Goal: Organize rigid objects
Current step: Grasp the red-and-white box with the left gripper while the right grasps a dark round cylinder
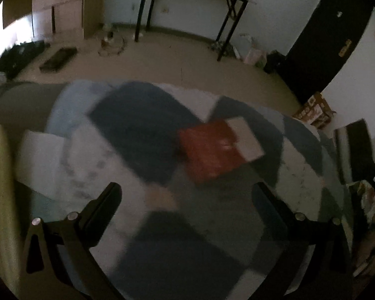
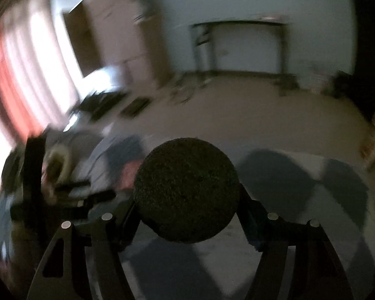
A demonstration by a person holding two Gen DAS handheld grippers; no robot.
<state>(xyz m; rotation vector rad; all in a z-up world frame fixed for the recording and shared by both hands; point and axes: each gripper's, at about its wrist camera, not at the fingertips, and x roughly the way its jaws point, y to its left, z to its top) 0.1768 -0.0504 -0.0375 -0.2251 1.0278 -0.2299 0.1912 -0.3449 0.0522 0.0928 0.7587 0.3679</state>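
Note:
In the right wrist view a dark, rough-surfaced ball (image 2: 186, 190) sits between the two black fingers of my right gripper (image 2: 187, 208), which press on its sides above the table. In the left wrist view my left gripper (image 1: 185, 195) stands open with nothing between its fingers, over the round table with the blue, white and grey patterned cloth (image 1: 137, 130). Ahead of it, slightly right, lies a red box (image 1: 208, 150) with a white box (image 1: 246, 137) against its right side. The left gripper (image 2: 62, 195) also shows, blurred, at the left of the right wrist view.
A cream-coloured curved edge (image 1: 2, 175) stands at the table's left. Dark items (image 1: 362, 165) crowd the table's right edge. Beyond the table is beige floor, a black-legged side table (image 1: 187, 7) by the wall and a black door (image 1: 332, 37).

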